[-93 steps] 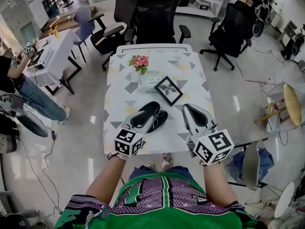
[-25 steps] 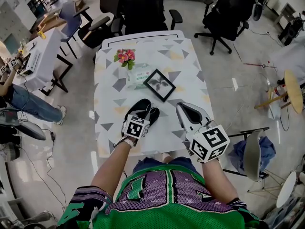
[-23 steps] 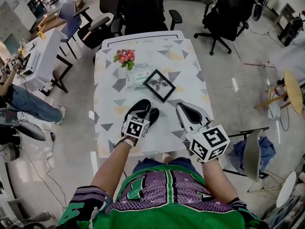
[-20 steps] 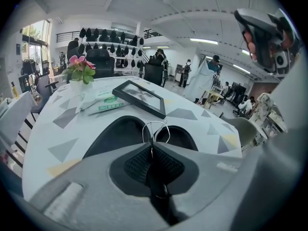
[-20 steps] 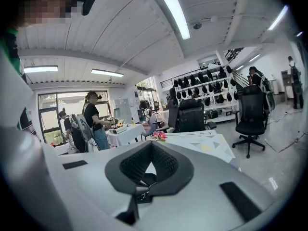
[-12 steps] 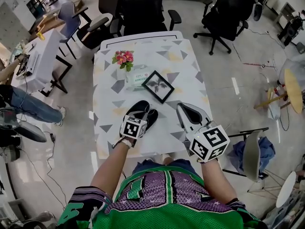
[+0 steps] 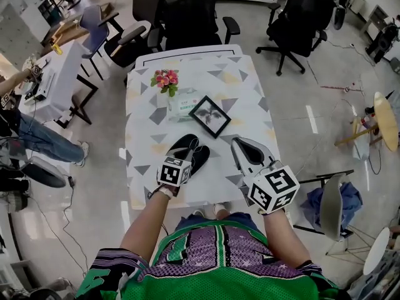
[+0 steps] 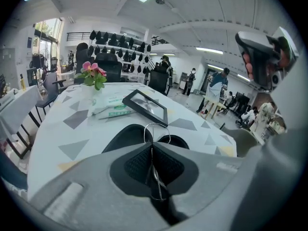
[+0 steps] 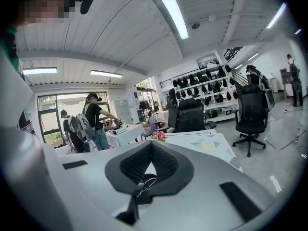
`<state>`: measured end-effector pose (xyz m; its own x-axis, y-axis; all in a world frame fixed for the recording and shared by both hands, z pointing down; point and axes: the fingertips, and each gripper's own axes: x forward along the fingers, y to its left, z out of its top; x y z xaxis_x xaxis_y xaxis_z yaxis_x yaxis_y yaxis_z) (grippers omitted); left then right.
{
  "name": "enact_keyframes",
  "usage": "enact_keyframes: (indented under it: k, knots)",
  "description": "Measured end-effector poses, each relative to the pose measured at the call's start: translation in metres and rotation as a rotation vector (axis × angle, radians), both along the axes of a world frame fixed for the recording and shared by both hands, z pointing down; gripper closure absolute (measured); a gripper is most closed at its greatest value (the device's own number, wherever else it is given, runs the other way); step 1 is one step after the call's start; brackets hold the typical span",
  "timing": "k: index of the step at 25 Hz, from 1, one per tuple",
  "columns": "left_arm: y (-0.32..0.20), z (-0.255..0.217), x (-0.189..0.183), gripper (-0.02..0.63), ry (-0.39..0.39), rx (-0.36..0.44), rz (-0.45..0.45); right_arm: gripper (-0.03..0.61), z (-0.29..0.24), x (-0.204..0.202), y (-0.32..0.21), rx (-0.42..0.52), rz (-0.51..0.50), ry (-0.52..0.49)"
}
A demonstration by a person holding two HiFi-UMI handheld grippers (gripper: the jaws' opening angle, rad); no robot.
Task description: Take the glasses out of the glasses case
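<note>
The black glasses case (image 7: 195, 149) lies open near the front edge of the patterned table (image 7: 244, 86). In the left gripper view its two halves (image 8: 122, 137) spread just past my jaw tips. My left gripper (image 7: 182, 158) reaches down over the case's near side. It (image 8: 151, 144) is shut on the thin wire-rimmed glasses (image 8: 155, 124), whose metal loops stick up above the tips. To the right of the case my right gripper (image 7: 238, 142) hovers over the table, shut (image 9: 151, 144) and holding nothing.
Behind the case lie a black picture frame (image 7: 210, 116), a tissue pack (image 7: 184, 103) and a small pot of pink flowers (image 7: 165, 80). Office chairs (image 7: 194, 11) stand past the table's far end. A person (image 7: 25, 124) works at a side table on the left.
Since the earliest frame my left gripper has come forward from the table's front edge onto the case. Over the last second it has hardly shifted. The right gripper has kept still.
</note>
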<state>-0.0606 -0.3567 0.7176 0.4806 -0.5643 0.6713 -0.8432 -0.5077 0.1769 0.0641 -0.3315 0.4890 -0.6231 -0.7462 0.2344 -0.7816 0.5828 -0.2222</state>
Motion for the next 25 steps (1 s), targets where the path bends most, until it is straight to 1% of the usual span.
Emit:
enact_keyframes:
  k: [9, 19, 25]
  knots:
    - [0.000, -0.036, -0.016, 0.592, 0.024, 0.080, -0.038, 0.575, -0.009, -0.015, 0.004, 0.025, -0.019, -0.010]
    - [0.011, -0.081, -0.035, 0.592, 0.097, 0.171, -0.108, 0.575, -0.027, -0.039, 0.009, 0.070, -0.055, -0.008]
    - [0.015, -0.114, -0.047, 0.592, 0.130, 0.245, -0.142, 0.575, -0.043, -0.052, 0.017, 0.100, -0.078, -0.005]
